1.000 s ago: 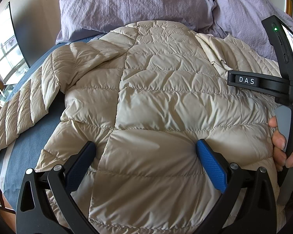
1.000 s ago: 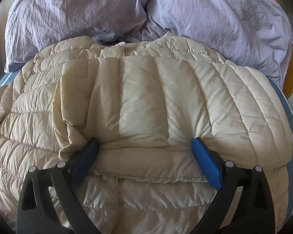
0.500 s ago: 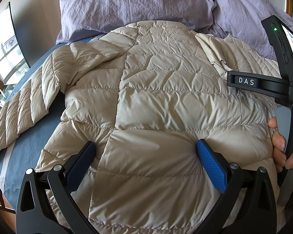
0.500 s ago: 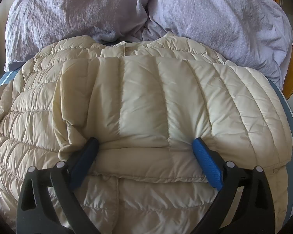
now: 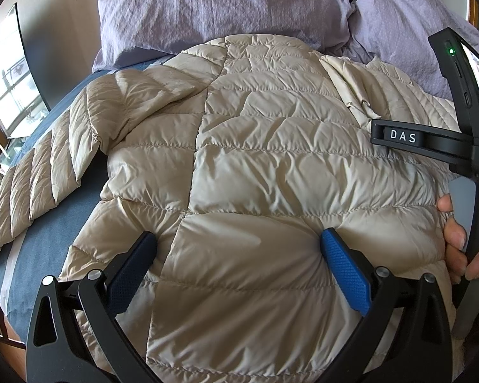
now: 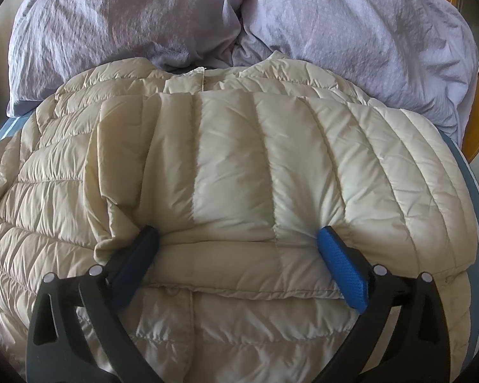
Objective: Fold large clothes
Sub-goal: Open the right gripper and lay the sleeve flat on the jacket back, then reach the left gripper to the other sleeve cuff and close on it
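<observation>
Comparing with a second ago, nothing has shifted: both tongs, left and right, stay spread wide, pressing the cream puffer jacket flat at frame centre on the bed, probably settling the fold.

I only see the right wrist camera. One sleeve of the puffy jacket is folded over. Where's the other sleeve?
Observer: The other sleeve lies stretched out on the blue sheet, not folded in.
Child: Is the left gripper grabbing something?
Observer: No, the left gripper is open, its tips resting on the jacket.
Child: Is a hand there?
Observer: Yes, a hand holds the handle of the right gripper.
</observation>
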### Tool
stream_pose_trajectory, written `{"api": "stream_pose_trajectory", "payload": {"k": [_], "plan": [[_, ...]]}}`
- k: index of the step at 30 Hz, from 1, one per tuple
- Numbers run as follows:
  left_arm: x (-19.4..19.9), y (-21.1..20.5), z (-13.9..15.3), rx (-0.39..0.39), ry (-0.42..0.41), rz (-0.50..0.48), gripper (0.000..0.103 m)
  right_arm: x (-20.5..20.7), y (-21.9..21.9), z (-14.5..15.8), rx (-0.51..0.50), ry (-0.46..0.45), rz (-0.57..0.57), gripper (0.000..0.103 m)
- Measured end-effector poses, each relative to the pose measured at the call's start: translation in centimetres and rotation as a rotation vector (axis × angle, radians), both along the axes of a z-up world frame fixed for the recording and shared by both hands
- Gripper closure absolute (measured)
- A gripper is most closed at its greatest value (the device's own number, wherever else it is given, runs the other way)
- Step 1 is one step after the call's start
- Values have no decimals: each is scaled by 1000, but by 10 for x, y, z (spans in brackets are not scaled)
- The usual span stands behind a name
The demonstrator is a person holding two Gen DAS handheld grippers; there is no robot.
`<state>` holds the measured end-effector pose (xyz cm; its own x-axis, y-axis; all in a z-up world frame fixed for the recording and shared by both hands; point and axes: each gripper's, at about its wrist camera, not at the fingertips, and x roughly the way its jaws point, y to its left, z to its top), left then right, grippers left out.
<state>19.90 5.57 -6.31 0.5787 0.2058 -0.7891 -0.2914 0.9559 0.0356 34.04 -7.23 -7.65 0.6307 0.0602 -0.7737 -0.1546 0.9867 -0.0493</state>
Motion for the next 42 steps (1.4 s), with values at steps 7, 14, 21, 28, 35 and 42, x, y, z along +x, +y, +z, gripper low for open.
{"api": "stream_pose_trajectory", "payload": {"k": [7, 14, 21, 28, 35, 42], "plan": [[0, 1, 0, 0, 1, 0, 1, 1, 0, 0, 7, 5, -1, 2], [0, 1, 0, -2, 1, 0, 1, 3, 0, 0, 8, 6, -4, 2], [-5, 7, 4, -16, -15, 5, 1, 2, -1, 0, 7, 6, -4, 2], [-14, 15, 14, -2, -39, 17, 1, 2, -1, 0, 8, 6, -3, 2], [-27, 30, 28, 7, -79, 53, 1, 2, -1, 0, 8, 7, -3, 2], [-39, 45, 38, 17, -108, 86, 1, 2, -1, 0, 9, 7, -3, 2]]}}
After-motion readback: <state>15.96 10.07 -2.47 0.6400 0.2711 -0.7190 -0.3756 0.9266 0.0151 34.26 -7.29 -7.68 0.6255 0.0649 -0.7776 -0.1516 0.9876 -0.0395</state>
